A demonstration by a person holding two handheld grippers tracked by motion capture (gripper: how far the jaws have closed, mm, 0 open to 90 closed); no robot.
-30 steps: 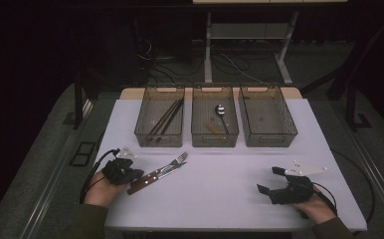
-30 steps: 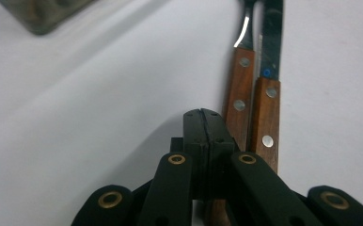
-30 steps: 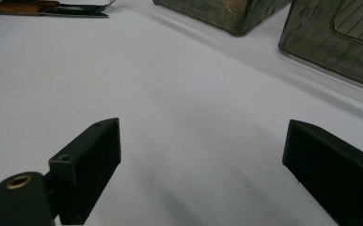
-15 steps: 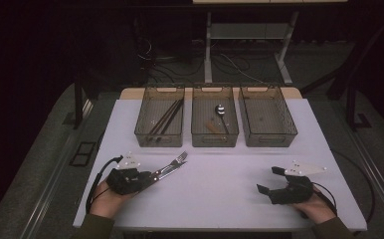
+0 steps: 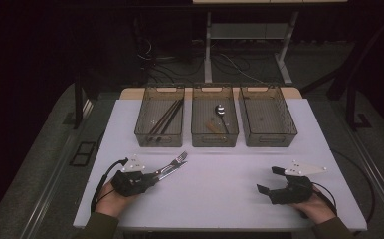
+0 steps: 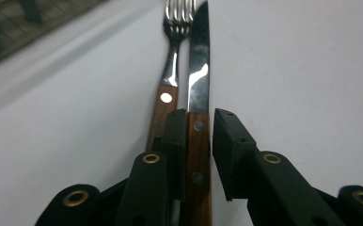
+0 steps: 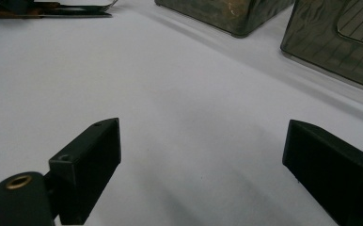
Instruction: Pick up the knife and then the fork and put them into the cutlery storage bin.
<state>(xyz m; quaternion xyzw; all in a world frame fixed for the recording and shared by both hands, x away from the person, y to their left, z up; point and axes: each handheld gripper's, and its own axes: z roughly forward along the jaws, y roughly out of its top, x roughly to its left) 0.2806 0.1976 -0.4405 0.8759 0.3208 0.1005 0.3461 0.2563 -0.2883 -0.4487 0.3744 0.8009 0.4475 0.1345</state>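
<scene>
Three bins — one knife, one fork.

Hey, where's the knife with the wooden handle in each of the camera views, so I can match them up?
High view: knife lower left on the table, beside the fork, at the left gripper.
Left gripper view: knife centre, handle between the jaws, with a small gap at the right jaw.
Right gripper view: knife top left corner, far off.
Shared landmark: the fork lying alongside it.
</scene>
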